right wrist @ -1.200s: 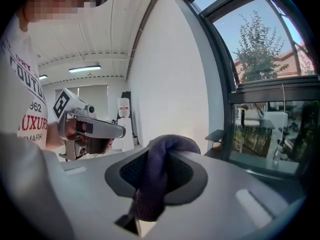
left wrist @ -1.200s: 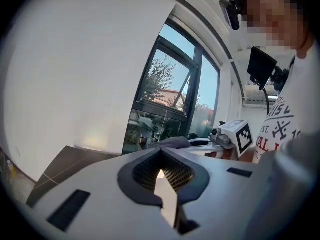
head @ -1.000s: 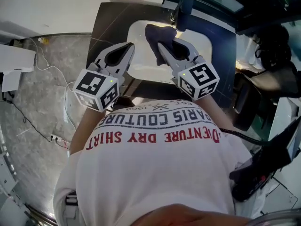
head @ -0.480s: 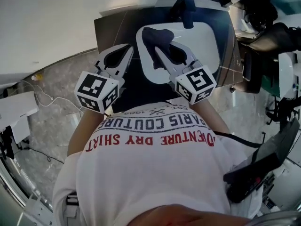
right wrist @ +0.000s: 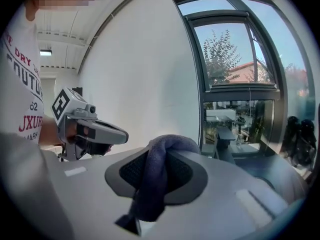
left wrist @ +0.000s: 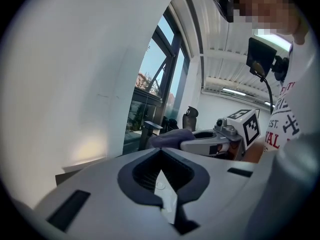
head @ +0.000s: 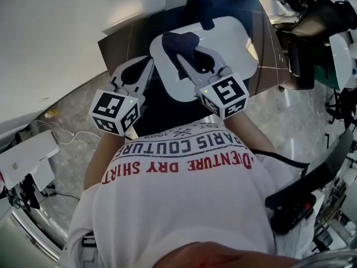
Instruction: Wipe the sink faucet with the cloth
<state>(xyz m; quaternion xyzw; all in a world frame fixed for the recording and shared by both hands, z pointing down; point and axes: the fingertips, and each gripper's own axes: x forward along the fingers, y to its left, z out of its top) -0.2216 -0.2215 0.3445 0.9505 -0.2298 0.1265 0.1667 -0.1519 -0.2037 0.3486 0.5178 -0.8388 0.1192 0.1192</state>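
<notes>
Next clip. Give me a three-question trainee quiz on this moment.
1. Which hand-held gripper holds the cloth?
2. True or false: the left hand-held gripper has its jaws wide apart.
3. In the head view, the cloth shows against: A) the white sink, B) the floor, C) the shirt.
Key: 1 the right hand-held gripper; 2 false, they are together and empty; 3 A.

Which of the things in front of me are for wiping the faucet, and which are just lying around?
For the job: cloth, clamped in the right gripper; dark faucet; white sink; left gripper, shut and empty.

Just lying about: white box on the floor; black furniture at the right.
</notes>
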